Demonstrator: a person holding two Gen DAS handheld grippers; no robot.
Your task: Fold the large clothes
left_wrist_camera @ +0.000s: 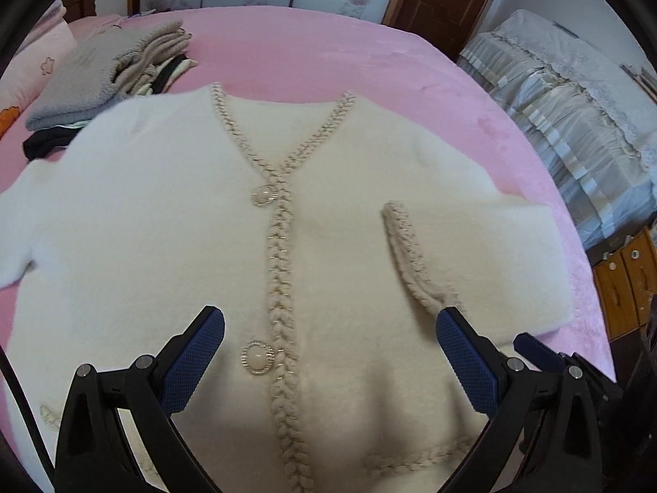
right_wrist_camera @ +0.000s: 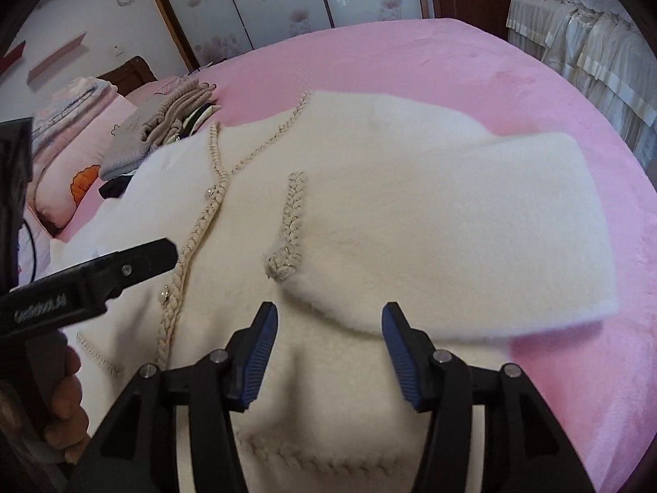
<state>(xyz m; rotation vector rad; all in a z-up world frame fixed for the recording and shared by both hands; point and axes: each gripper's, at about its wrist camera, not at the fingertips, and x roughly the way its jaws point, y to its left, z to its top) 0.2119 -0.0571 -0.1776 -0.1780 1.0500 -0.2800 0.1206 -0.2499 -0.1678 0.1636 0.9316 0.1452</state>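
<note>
A fluffy cream cardigan (left_wrist_camera: 172, 213) with braided trim and pearl buttons lies face up on the pink bed (left_wrist_camera: 312, 53). Its right sleeve (left_wrist_camera: 492, 254) is folded in over the body; it also shows in the right wrist view (right_wrist_camera: 472, 222). My left gripper (left_wrist_camera: 330, 337) is open and empty above the lower front, near the bottom button (left_wrist_camera: 257, 358). My right gripper (right_wrist_camera: 328, 328) is open and empty over the cardigan (right_wrist_camera: 349, 390) near the folded sleeve's cuff. The left gripper's finger (right_wrist_camera: 135, 263) shows at the left of the right wrist view.
A stack of folded clothes (left_wrist_camera: 102, 78) sits at the far left of the bed, beside pink pillows (right_wrist_camera: 82, 172). A covered piece of furniture (left_wrist_camera: 566, 123) and a wooden cabinet (left_wrist_camera: 628, 283) stand right of the bed. Wardrobe doors and a brown door are behind.
</note>
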